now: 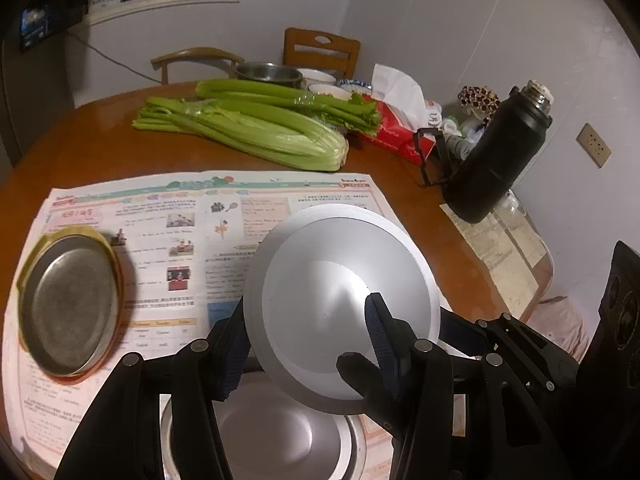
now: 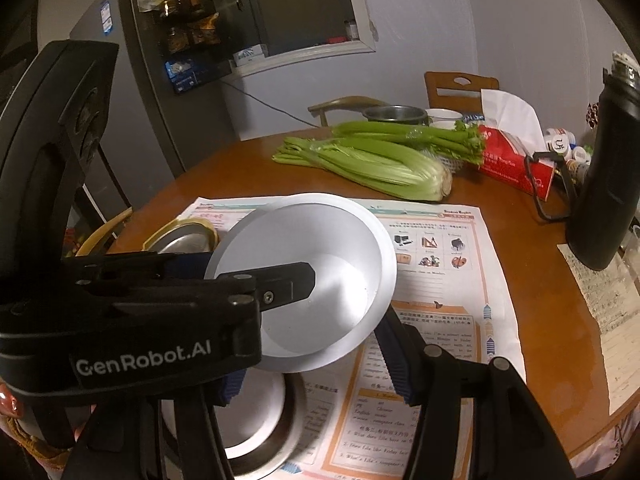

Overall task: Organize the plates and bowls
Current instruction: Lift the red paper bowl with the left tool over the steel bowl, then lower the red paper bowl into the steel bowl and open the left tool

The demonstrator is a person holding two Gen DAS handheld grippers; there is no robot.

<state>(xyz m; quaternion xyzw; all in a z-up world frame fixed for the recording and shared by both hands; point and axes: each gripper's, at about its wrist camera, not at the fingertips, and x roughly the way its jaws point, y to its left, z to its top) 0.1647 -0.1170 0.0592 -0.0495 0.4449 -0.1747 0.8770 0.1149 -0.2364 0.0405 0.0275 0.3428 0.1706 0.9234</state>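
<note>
My left gripper (image 1: 308,344) is shut on the rim of a white bowl (image 1: 340,280) and holds it tilted above another white bowl (image 1: 276,432) that sits in a metal dish near the table's front edge. In the right wrist view the held bowl (image 2: 320,264) and the left gripper's finger (image 2: 288,284) cross the middle. My right gripper (image 2: 316,364) is open and empty, just below the held bowl and above the lower bowl (image 2: 248,420). A metal plate (image 1: 68,304) on a yellow-rimmed plate lies at the left, also visible in the right wrist view (image 2: 180,240).
Open newspapers (image 1: 168,240) cover the round wooden table (image 1: 100,140). Celery (image 1: 248,124), a red tissue box (image 1: 396,132), a black flask (image 1: 496,156), a steel bowl (image 1: 268,72) and small bowls stand at the back. Chairs stand behind the table.
</note>
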